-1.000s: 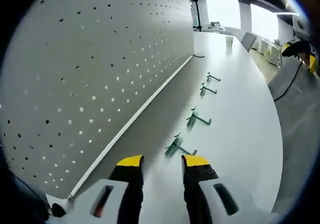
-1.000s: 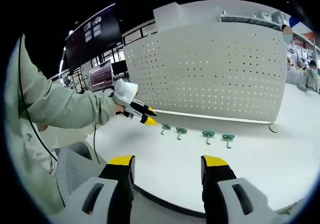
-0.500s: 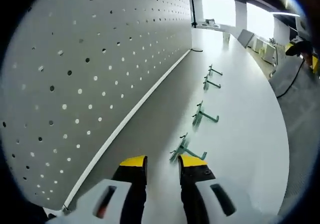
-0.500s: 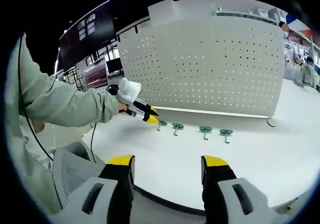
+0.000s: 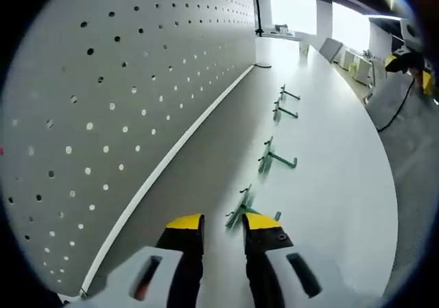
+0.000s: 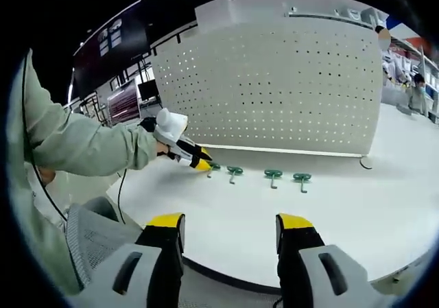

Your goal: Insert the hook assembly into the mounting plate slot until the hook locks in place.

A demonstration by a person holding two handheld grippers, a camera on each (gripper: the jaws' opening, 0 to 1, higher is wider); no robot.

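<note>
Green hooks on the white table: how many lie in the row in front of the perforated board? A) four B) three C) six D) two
A: in the right gripper view four green hooks lie in a row on the white table before the perforated board: the first hook at the left gripper's tips, then a second, third and fourth.

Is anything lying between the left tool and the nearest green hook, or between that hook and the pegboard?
Nothing visible. The left tool sits right at the nearest green hook, its jaws either side of the hook's near end. Between the hook and the pegboard there is bare white table.
</note>
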